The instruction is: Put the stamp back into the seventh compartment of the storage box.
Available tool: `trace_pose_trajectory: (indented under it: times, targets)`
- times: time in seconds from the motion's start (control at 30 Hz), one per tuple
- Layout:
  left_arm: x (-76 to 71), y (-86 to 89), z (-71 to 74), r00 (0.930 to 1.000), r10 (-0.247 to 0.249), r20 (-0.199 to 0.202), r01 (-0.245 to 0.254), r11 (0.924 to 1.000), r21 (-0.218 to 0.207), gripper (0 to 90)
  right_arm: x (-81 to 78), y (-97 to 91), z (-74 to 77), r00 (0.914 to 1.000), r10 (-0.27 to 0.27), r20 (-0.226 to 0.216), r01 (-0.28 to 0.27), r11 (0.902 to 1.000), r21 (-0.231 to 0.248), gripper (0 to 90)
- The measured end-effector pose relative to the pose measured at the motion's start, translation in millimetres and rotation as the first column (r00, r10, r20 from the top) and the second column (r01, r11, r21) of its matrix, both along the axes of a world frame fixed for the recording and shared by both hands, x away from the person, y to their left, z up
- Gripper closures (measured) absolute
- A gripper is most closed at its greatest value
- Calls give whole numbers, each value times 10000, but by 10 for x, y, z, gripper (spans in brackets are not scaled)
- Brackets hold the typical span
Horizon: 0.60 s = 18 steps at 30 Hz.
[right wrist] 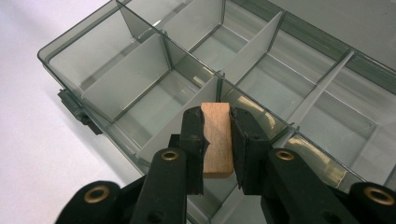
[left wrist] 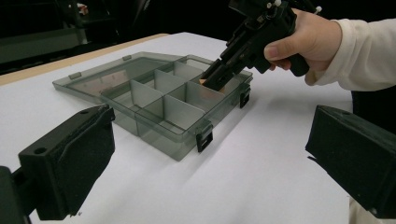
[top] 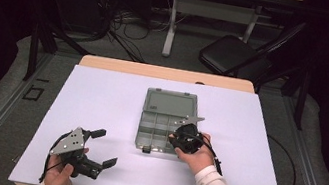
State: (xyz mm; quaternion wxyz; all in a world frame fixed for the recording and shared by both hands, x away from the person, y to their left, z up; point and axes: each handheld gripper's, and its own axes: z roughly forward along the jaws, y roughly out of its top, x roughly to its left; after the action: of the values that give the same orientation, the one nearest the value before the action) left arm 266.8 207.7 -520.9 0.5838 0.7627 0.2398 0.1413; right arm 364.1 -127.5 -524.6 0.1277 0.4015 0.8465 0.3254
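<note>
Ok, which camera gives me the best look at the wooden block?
The right gripper view: the wooden block sits close up, clamped by the right gripper above the organizer box. The left gripper view shows a small orange sliver; in the high view it is too small to tell.

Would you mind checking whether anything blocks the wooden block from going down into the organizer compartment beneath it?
Nothing visible does. The right gripper holds the wooden block just above the grey organizer box, whose lid lies open; the compartment beneath looks empty, with only divider walls beside it.
</note>
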Motion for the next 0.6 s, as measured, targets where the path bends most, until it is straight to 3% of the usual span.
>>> trace_pose_trajectory:
  times: [0.37,0.6]
  targets:
    - [-1,0,1,10000,-1,2,1,10000,-2,9,-11,18,-21,9999,92,63,-92,9999,-52,759]
    - [6,-4,1,10000,11,-3,-11,10000,17,9,-26,23,-9,9997,143,187,-143,9999,-38,710]
